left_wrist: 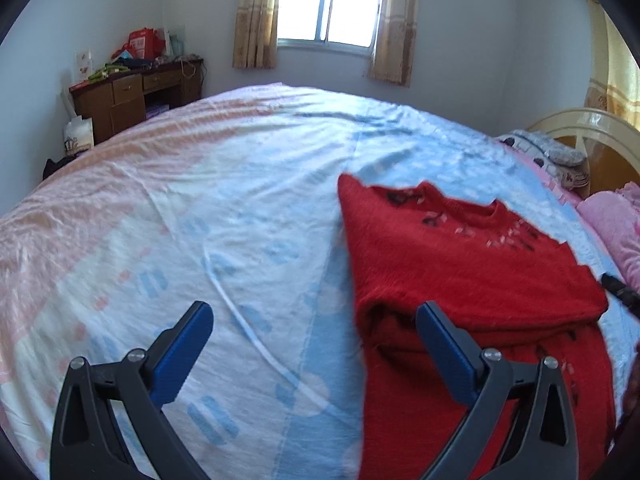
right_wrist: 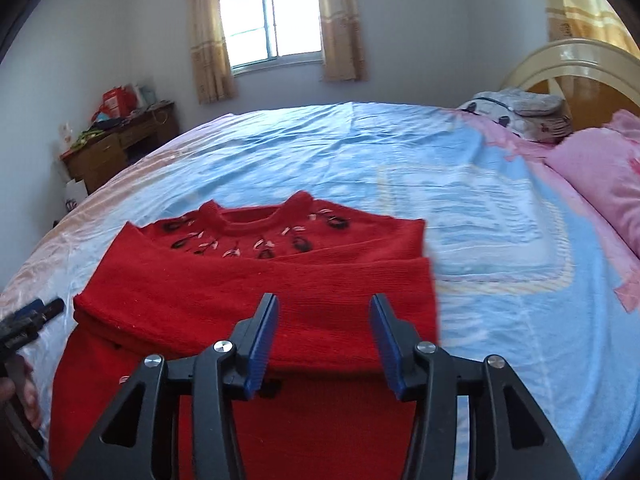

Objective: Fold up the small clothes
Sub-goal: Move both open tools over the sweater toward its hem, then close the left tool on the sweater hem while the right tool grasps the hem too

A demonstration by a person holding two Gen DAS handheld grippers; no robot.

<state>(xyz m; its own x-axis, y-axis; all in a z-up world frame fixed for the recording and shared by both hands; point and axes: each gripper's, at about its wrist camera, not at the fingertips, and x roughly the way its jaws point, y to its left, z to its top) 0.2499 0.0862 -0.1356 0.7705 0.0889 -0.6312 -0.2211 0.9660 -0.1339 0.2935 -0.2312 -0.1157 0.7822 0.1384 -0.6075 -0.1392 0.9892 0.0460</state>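
Note:
A red knit sweater (right_wrist: 256, 280) with dark and pale trim around its collar lies flat on the bed, collar away from me, with a folded layer laid across its chest. In the right wrist view my right gripper (right_wrist: 324, 302) hovers over the near edge of that fold; its blue pads stand apart with nothing pinched. In the left wrist view the sweater (left_wrist: 472, 264) is at the right. My left gripper (left_wrist: 314, 312) is wide open over the sheet, its right finger in front of the sweater's left edge. The left gripper's tip (right_wrist: 38, 312) also shows at the sweater's left side.
The bed's blue and pink sheet (right_wrist: 460, 184) spreads wide around the sweater. A pink pillow (right_wrist: 600, 176), a grey plush (right_wrist: 524, 114) and the headboard (right_wrist: 576, 68) lie to the right. A wooden desk (left_wrist: 136, 96) with clutter stands by the far left wall, under-window wall behind.

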